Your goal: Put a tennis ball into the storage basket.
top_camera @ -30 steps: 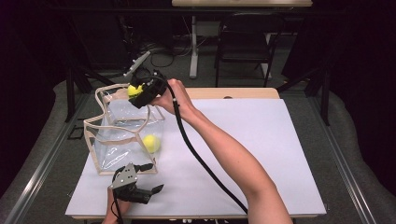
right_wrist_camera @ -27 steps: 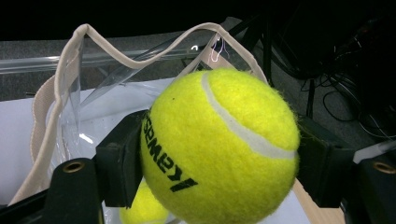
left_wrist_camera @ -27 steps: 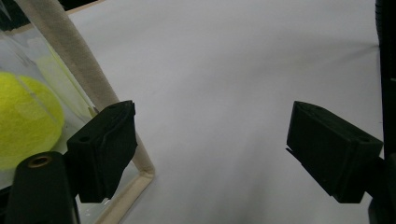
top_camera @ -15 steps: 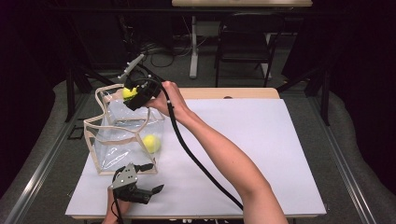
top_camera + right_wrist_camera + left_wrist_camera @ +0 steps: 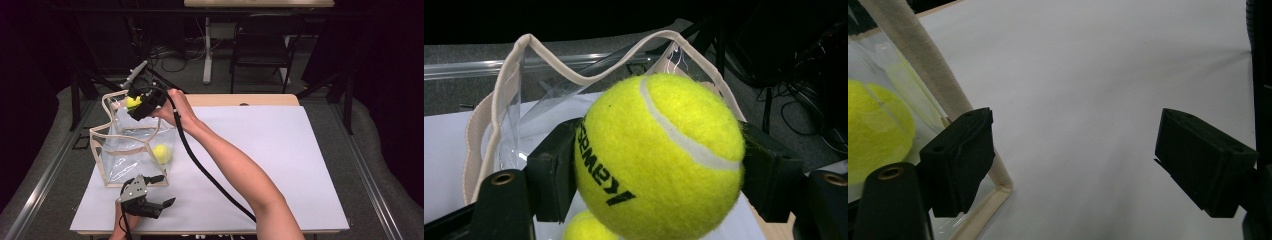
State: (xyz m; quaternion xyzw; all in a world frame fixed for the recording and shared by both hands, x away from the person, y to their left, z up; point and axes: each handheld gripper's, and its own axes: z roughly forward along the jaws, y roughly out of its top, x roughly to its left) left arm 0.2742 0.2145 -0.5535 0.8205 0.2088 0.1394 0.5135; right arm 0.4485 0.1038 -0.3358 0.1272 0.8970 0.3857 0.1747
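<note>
White table (image 5: 280, 165); right gripper (image 5: 659, 165) fingers clamp fuzzy yellow tennis ball (image 5: 659, 155); left gripper (image 5: 1073, 165) fingers apart.

A bare, sleeveless forearm (image 5: 235, 170) carries the right hand-held gripper (image 5: 141, 104), a black body trailing a thick, ribbed black cable (image 5: 200, 165). The left hand-held gripper (image 5: 150, 204) wears a grey three-cornered plate (image 5: 133, 188) on top. Its blocky black pads (image 5: 1205, 162) show small round screw holes, with a brass-coloured eyelet beside them.

Tennis ball (image 5: 659, 155): fuzzy yellow felt. Bag (image 5: 131, 150): glossy clear plastic, beige cloth trim. Table cover (image 5: 280, 150): matt white.
</note>
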